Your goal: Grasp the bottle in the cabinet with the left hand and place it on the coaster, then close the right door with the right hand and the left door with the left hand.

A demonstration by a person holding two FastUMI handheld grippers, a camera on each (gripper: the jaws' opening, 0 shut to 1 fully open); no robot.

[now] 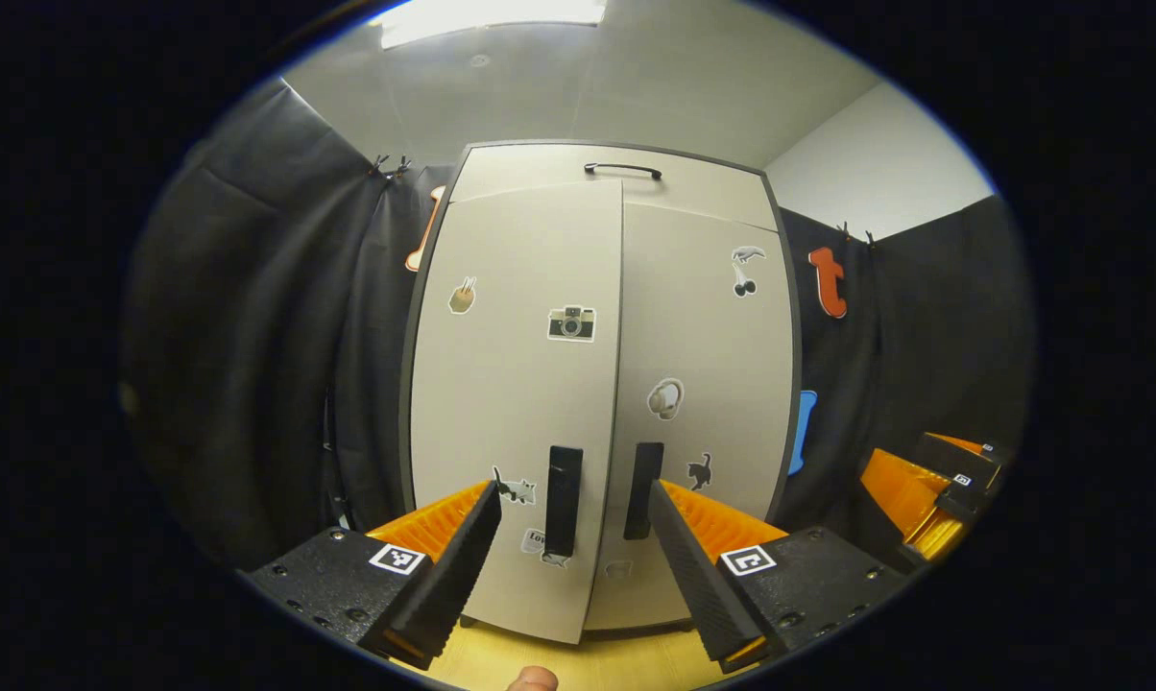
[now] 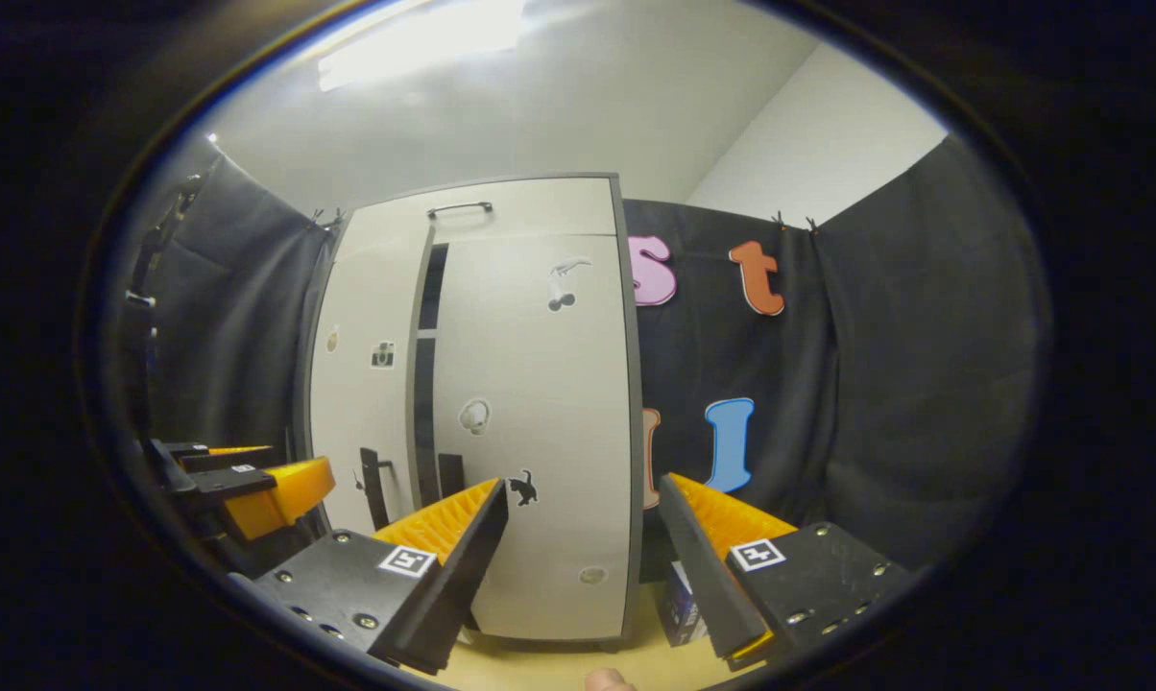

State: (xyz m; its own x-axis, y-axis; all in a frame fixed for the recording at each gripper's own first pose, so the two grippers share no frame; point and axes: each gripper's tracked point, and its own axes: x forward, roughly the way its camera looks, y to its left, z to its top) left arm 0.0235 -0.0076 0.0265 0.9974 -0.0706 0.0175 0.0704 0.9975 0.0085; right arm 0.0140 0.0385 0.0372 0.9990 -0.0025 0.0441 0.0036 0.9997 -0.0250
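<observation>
The grey cabinet (image 1: pixel 540 384) stands straight ahead in the left gripper view. Its right door (image 2: pixel 540 403) lies flat and closed. The left door (image 1: pixel 511 384) stands slightly ajar, leaving a narrow dark gap (image 2: pixel 426 365) in the right gripper view. My left gripper (image 1: pixel 574 485) is open, its fingers framing the two black handles (image 1: pixel 564 499) at a short distance. My right gripper (image 2: pixel 585 480) is open before the right door, holding nothing. A dark blue item with a label (image 2: pixel 679 597) stands right of the cabinet, half hidden behind my right finger; I cannot tell if it is the bottle.
The cabinet stands on a light wooden tabletop (image 1: pixel 578 662). Black cloth walls close in behind and on both sides. The right gripper (image 1: pixel 933 494) hovers low at the right of the left gripper view; the left gripper (image 2: pixel 242 485) sits low at the left of the right gripper view.
</observation>
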